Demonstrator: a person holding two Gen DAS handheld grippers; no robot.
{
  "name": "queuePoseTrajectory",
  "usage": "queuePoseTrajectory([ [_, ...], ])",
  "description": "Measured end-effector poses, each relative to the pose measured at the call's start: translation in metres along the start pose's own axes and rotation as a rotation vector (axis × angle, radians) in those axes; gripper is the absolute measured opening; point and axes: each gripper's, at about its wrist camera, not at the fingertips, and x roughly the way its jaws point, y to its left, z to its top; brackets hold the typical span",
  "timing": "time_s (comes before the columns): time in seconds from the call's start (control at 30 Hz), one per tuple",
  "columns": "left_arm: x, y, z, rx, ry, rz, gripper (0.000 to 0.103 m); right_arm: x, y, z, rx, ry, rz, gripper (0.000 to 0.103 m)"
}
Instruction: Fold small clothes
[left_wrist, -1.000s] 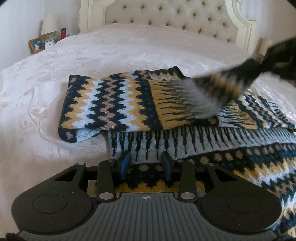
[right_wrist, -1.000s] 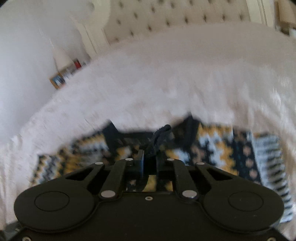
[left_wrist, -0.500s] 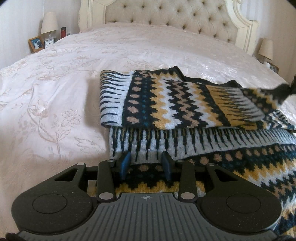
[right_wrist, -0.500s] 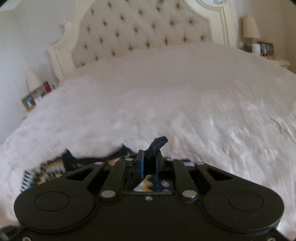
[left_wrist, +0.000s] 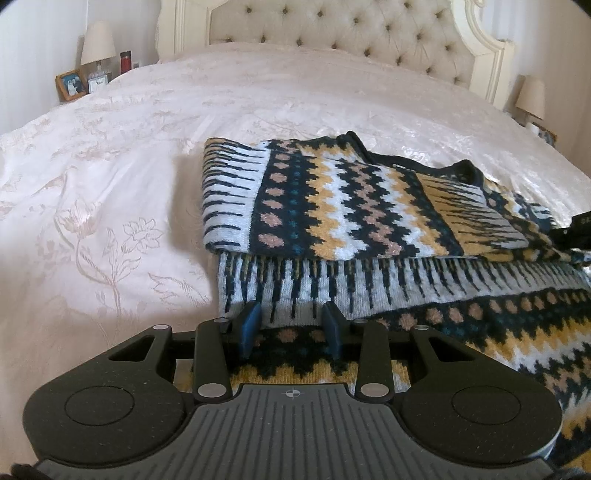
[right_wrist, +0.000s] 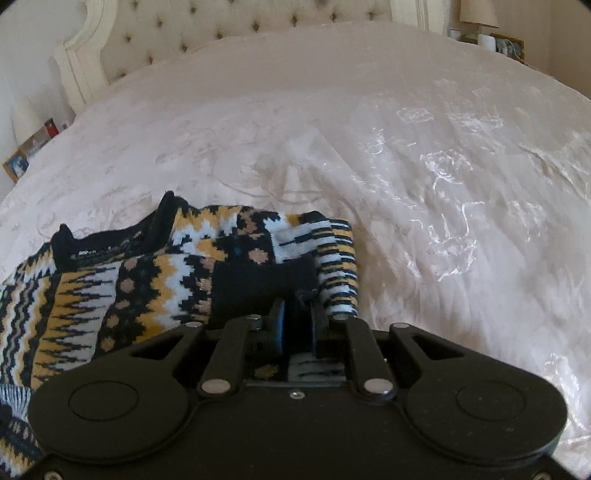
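Observation:
A knitted sweater (left_wrist: 369, 258) in navy, mustard, white and tan zigzag bands lies on the bed. Its sleeve (left_wrist: 332, 206) is folded flat across the body, from the left edge toward the right. My left gripper (left_wrist: 291, 325) is open, its jaws apart and resting low on the sweater's near part, holding nothing. My right gripper (right_wrist: 297, 314) is shut on the dark cuff (right_wrist: 266, 284) of the sleeve, low over the sweater (right_wrist: 110, 280) at its right side. The right gripper's body shows at the right edge of the left wrist view (left_wrist: 576, 232).
The bed has a pale floral bedspread (left_wrist: 110, 184) and a tufted cream headboard (left_wrist: 332, 37). A nightstand with a lamp (left_wrist: 98, 44) and a picture frame (left_wrist: 70, 85) stands at the far left. Another lamp (left_wrist: 532, 96) stands at the far right.
My right gripper has carried the sleeve from the left side across the sweater to the right and lowered it flat. The left gripper has stayed in place.

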Motion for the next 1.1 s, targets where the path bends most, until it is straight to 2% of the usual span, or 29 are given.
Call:
queuePoseTrajectory([
  [0.03, 0.000, 0.001, 0.001, -0.006, 0.004, -0.005, 0.036, -0.003, -0.001, 0.000, 0.006, -0.006, 0.002, 0.027],
  [0.07, 0.000, 0.003, 0.003, -0.015, 0.008, -0.012, 0.036, -0.005, -0.002, 0.000, 0.006, -0.012, 0.005, 0.034],
  [0.1, -0.001, 0.005, 0.004, -0.023, 0.012, -0.017, 0.036, -0.009, -0.003, 0.002, 0.007, -0.021, 0.005, 0.046],
  [0.17, -0.002, 0.007, 0.006, -0.036, 0.022, -0.029, 0.035, -0.019, -0.005, 0.002, 0.017, -0.045, 0.013, 0.062],
  [0.2, -0.004, 0.008, 0.008, -0.039, 0.028, -0.033, 0.035, -0.025, -0.007, 0.002, 0.027, -0.054, 0.027, 0.065],
  [0.43, -0.032, 0.018, 0.012, -0.099, 0.039, -0.036, 0.036, -0.063, -0.014, -0.006, 0.073, -0.053, 0.114, 0.065],
  [0.87, -0.124, 0.044, 0.004, -0.181, -0.001, -0.072, 0.038, -0.155, -0.021, -0.051, 0.154, -0.056, 0.252, 0.070],
  [0.97, -0.135, 0.047, -0.005, -0.195, 0.007, -0.086, 0.039, -0.168, -0.017, -0.064, 0.147, -0.049, 0.262, 0.077],
  [1.1, -0.130, 0.040, -0.010, -0.153, 0.021, -0.076, 0.039, -0.173, -0.008, -0.079, 0.108, -0.022, 0.266, 0.077],
])
